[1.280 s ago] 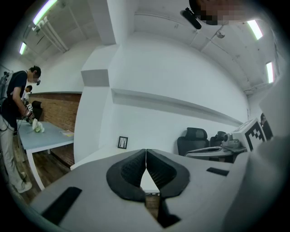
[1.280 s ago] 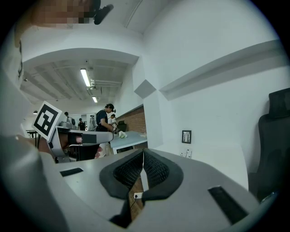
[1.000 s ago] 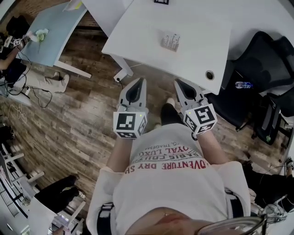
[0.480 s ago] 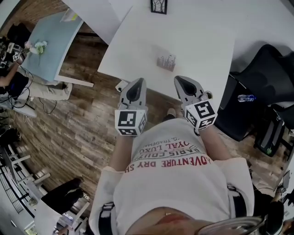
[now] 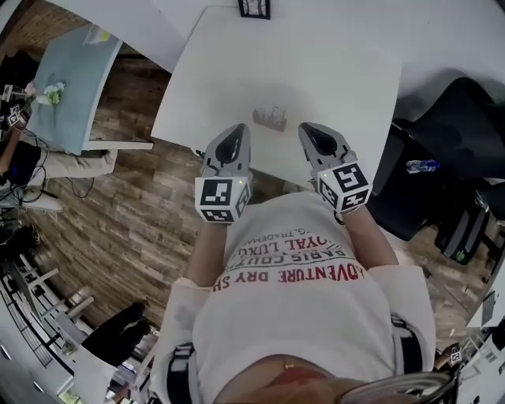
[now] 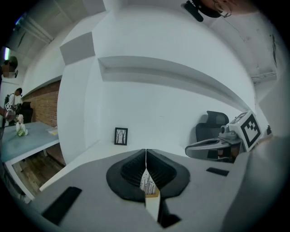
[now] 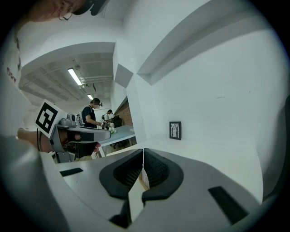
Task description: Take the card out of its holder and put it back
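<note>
A small clear card holder with a pale card in it stands on the white table, near its front edge. My left gripper and right gripper hover side by side at that edge, each a short way from the holder, one on either side of it. Both are shut with nothing in them. In the left gripper view the jaws meet at the tips and the card holder shows beyond, through the gap below them. In the right gripper view the jaws are likewise pressed together.
A small black-framed picture stands at the table's far edge. Black office chairs and a water bottle are to the right. A pale blue table with people beside it is at the left, over a wooden floor.
Both grippers and the person have moved forward from over the floor to the table's near edge. The card holder now lies much closer to the fingertips.
</note>
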